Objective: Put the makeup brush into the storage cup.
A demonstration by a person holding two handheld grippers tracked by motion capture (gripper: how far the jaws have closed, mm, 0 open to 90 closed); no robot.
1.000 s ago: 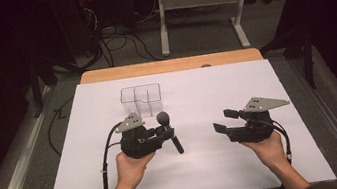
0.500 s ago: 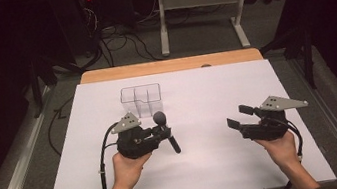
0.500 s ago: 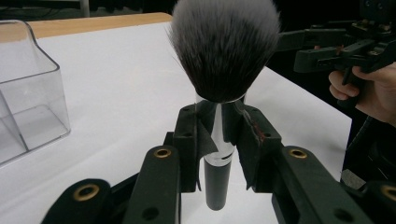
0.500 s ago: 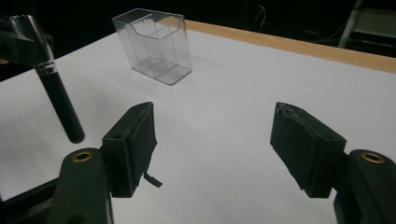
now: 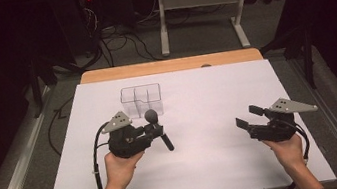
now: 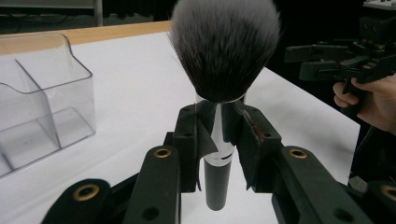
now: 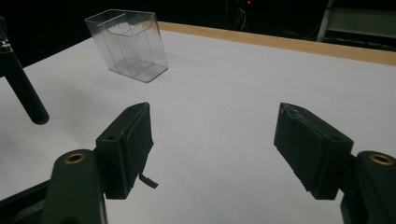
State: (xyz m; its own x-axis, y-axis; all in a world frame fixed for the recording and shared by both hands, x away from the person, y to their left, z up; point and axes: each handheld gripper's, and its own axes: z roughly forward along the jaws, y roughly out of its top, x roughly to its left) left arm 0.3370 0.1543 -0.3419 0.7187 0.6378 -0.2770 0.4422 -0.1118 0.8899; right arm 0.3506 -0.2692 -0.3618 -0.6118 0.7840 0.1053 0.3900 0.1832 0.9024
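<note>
Nearest in, the left gripper (image 5: 154, 133) is clamped on a round makeup brush with a black handle, a shiny silver ferrule and a fluffy grey-tipped dark head (image 6: 218, 93); its padded black jaws press on the ferrule from both sides, and in the left gripper view the handle's blunt end hangs clear above the white table cover (image 5: 208, 103), the brush standing upright between the jaws. No brand or lettering reads anywhere on the brush or the grippers. From above, the brush lies slanted in the grip, head toward the far side, handle toward the person. Over at the right edge of the sheet, the right gripper (image 5: 249, 117) has its jaws apart with nothing between them, and they have just been opening wider; one rubbery pad looks frayed, a small flap hanging off its lower edge. The person's sleeves are cut off at the bottom of the high view. Farther out, just beyond the brush head, stands a clear plastic organiser box with inner dividers (image 5: 142, 99), its exact compartment count hard to make out. Past it, a bare strip of wooden tabletop (image 5: 172, 65), then dark floor with tangled cables (image 5: 113, 42).
</note>
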